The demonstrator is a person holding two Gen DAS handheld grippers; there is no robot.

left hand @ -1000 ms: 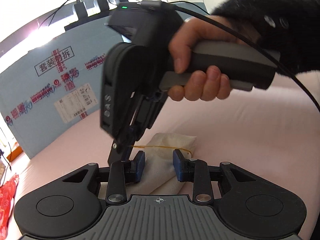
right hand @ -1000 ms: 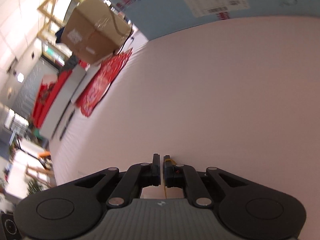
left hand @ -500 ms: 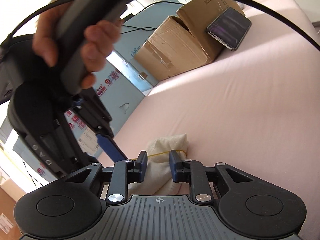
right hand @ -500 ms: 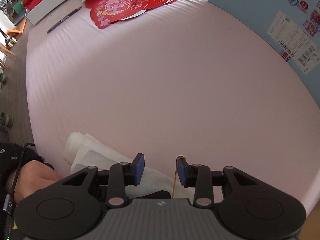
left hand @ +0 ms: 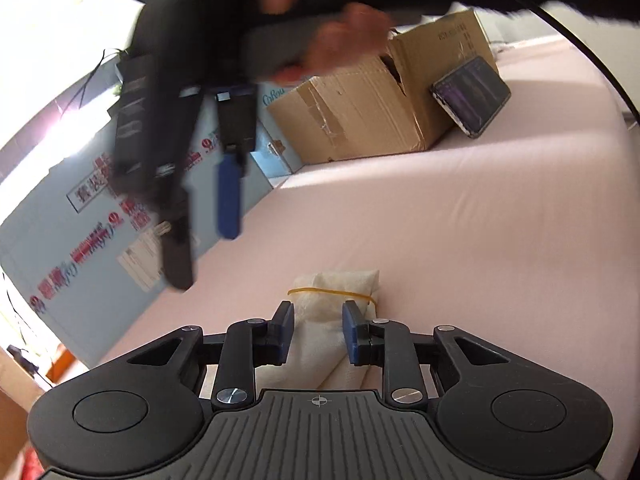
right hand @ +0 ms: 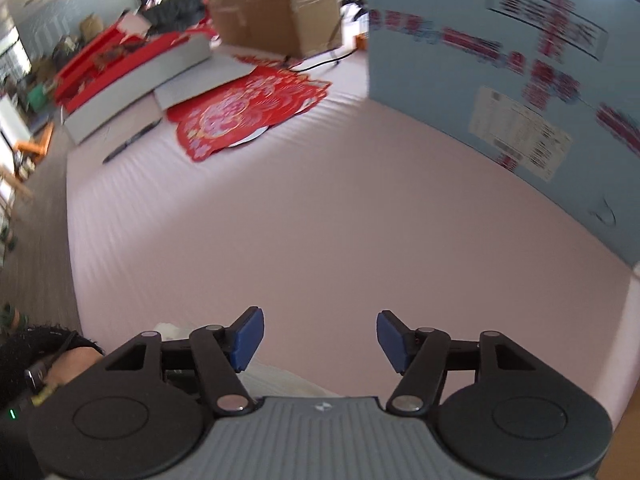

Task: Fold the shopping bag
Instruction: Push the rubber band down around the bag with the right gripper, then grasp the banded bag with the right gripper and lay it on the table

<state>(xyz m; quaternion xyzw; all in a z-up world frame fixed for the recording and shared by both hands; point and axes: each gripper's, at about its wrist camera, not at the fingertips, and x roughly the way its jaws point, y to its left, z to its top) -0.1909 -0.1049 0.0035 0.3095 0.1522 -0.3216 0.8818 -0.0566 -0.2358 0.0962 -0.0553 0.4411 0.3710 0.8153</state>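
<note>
Between the opening pads of the left hand-held gripper lies the banded shopping bag on the bed (far from its edges); right hand-held gripper, empty, opening. Risk: roll loosens once released, band slipping.

The rolled shopping bag looks like soft, off-white woven cloth, matt and slightly crumpled, with a thin yellow rubber band around it. Under it, the pink bed sheet reads as smooth matt fabric. The left tool shows matt black plastic, blue rubbery pads and shiny metal screws. Behind the bag, the cardboard box is dull brown paperboard with glossy tape; the phone leaning on it has a glossy glass face.
</note>
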